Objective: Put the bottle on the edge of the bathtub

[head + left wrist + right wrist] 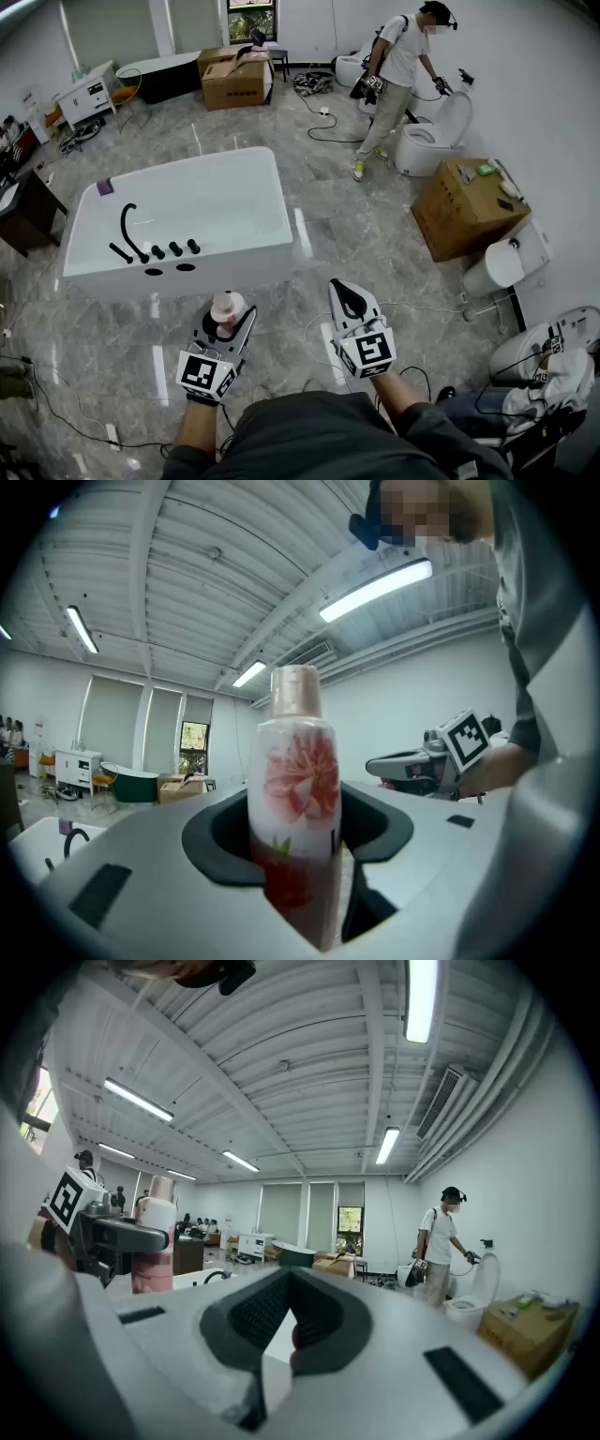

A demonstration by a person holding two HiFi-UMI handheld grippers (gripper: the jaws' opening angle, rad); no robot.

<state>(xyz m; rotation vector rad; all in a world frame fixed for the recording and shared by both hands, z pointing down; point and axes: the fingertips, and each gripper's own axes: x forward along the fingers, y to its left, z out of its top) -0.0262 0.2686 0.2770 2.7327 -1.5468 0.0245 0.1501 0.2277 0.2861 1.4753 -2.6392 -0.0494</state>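
Note:
A white bottle with a red flower print and a pink cap stands upright between the jaws of my left gripper, which is shut on its lower body. The left gripper view shows the bottle filling the gap between the two dark pads. The white bathtub lies just ahead of both grippers, and a black faucet is mounted on its near rim. My right gripper hovers to the right of the bottle, jaws together and empty. From the right gripper view, the bottle appears at the left.
A small purple item sits on the tub's far left corner. A cardboard box and toilets stand at the right, where a person works. More boxes stand at the back. Cables run over the tiled floor.

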